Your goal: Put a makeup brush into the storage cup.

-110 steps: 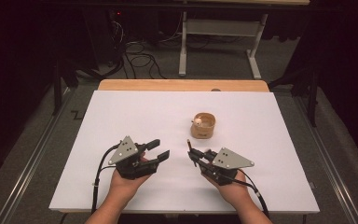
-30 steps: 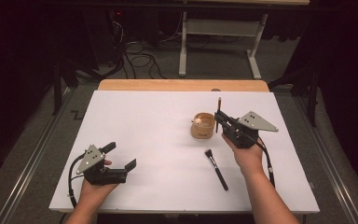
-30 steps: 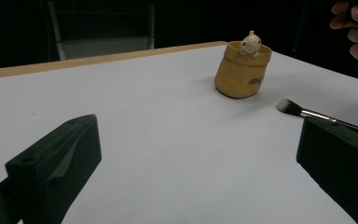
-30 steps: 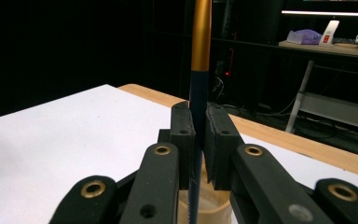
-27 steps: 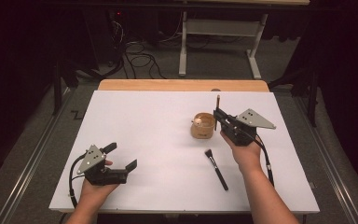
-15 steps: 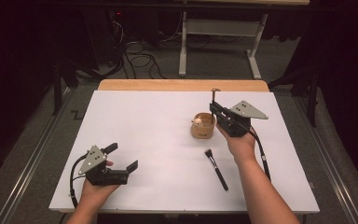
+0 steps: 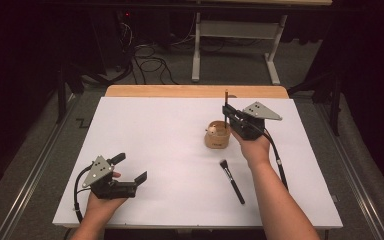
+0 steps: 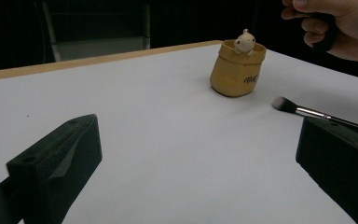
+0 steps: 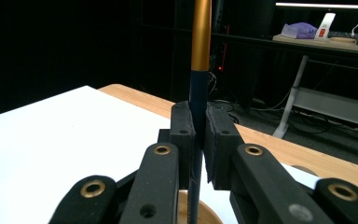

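The thin brush point(image 9: 199, 56) stands straight up in our right hand-held gripper point(image 7: 228, 113), clamped tight between the jaws, right above the little tan pot point(image 7: 217, 135) on the white desk point(image 7: 150, 135). Another brush point(image 7: 231, 181) lies flat near the pot. Our left hand-held gripper point(image 7: 130, 172) rests with its jaws wide apart, holding nothing.

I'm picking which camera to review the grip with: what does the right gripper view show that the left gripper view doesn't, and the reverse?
Right gripper view: the right gripper shut on a thin upright brush handle, dark below and gold above, over the cup's rim.
Left gripper view: the left gripper's open jaws, the makeup brush lying flat, the little figure in the tan cup.
Both: the white table with its wooden far edge.
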{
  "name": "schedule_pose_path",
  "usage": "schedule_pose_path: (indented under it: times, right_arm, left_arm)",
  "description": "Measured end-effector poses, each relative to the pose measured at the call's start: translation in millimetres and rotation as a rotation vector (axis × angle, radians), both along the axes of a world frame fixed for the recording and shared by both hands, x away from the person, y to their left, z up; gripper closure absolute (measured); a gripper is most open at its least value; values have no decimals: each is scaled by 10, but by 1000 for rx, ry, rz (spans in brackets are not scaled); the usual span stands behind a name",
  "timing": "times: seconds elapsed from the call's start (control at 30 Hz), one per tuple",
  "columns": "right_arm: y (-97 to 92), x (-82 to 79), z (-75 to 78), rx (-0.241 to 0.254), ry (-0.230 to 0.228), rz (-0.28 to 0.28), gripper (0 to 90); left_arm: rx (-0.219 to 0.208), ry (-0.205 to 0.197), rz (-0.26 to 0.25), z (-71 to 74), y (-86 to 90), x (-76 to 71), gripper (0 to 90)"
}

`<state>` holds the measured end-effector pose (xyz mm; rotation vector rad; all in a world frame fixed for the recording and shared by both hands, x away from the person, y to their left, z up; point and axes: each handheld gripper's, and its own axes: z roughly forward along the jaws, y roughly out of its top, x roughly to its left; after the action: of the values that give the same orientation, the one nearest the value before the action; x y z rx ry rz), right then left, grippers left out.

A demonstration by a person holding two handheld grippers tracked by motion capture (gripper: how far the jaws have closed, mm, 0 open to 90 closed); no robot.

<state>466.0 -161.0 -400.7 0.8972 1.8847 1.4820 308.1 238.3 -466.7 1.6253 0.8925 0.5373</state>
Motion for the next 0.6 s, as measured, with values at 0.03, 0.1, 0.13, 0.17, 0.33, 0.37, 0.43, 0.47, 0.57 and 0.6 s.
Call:
schedule_pose_path:
  times: [0.03,0.1,0.13,0.17,0.33,0.37,0.43,0.47,0.57,0.6]
  right_arm:
    - [6,11,2,-2,0,0,844]
    - [20,25,12,-1,3,1,844]
    - [28,36,18,-2,-4,1,844]
    - [31,41,25,-1,-4,2,844]
    - [45,77,38,4,6,2,844]
    - [53,77,35,6,18,-3,844]
    - [65,94,16,8,17,-2,844]
    - [69,100,2,8,24,-1,844]
    - [72,122,-39,-7,40,6,844]
    - [76,125,-47,-8,42,2,844]
  left_arm:
    - [-1,2,0,0,6,-1,9]
    - [-2,2,-2,1,15,-1,9]
    - [-3,2,-2,1,19,-1,9]
    - [-6,2,0,1,20,-1,9]
    - [-7,-3,-1,5,32,-1,9]
    - [-7,-4,-1,6,34,-1,9]
    - [-9,-4,-4,6,33,-3,9]
    - [-9,-4,-4,7,33,-3,9]
    - [-7,-4,-6,4,36,-1,9]
    - [-7,-3,-6,3,37,0,9]
